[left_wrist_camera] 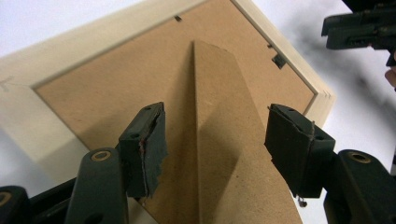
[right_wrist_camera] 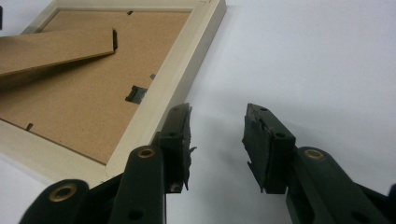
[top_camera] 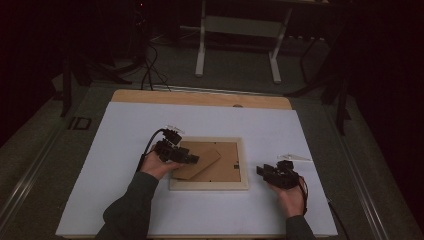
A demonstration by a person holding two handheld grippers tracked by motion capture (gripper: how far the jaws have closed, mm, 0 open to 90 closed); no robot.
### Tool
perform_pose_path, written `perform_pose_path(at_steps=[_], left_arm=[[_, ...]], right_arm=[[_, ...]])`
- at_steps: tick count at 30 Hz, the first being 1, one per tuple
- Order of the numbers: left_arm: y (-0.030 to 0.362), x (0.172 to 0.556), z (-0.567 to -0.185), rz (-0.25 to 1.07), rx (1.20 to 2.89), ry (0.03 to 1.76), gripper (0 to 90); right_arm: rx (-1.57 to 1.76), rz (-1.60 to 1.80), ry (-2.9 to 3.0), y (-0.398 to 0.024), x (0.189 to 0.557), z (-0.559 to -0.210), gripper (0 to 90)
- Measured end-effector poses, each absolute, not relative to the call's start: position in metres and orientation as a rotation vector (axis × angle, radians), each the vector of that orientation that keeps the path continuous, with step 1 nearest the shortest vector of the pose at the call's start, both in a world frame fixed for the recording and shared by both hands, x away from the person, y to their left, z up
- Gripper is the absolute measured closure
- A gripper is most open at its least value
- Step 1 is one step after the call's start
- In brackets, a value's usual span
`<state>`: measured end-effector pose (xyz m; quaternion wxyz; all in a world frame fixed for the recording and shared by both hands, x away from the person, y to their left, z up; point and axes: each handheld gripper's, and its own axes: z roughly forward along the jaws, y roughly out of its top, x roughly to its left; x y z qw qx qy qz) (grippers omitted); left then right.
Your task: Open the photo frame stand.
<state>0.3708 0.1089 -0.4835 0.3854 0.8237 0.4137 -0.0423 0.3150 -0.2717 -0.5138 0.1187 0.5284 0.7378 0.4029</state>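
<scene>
Between left jaws, frame's cardboard stand

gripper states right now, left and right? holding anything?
Left gripper: open, jaws either side of the frame's cardboard stand, not pressing it.
Right gripper: open, holding nothing, over the white table beside the picture frame.

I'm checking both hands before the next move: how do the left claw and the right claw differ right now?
The left claw hangs over the picture frame, its jaws open on either side of the raised cardboard stand; the right claw sits beside the frame, over the bare white table sheet. The left claw's jaws stand wider than the right claw's. Both are black, open, and hold nothing.
</scene>
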Motion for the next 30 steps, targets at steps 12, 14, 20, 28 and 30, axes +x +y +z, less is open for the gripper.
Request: perform_pose_path(at_steps=[12,14,20,28,30], left_arm=[[0.097,0.374,-0.493,-0.184,2.152,1.010,37.9],[0.095,0.375,-0.494,-0.200,2.150,1.013,38.2],[0.092,0.378,-0.499,-0.248,2.167,1.015,38.6],[0.089,0.380,-0.503,-0.291,2.191,1.006,39.5],[0.087,0.380,-0.504,-0.290,2.207,1.003,39.6]], right_arm=[[1.543,1.178,2.162,-0.271,0.315,-0.514,60.6],[1.543,1.179,2.162,-0.271,0.315,-0.514,60.5],[1.542,1.179,2.164,-0.270,0.315,-0.514,60.4],[1.546,1.181,2.164,-0.269,0.314,-0.515,59.8],[1.538,1.179,2.169,-0.268,0.315,-0.515,59.8]])
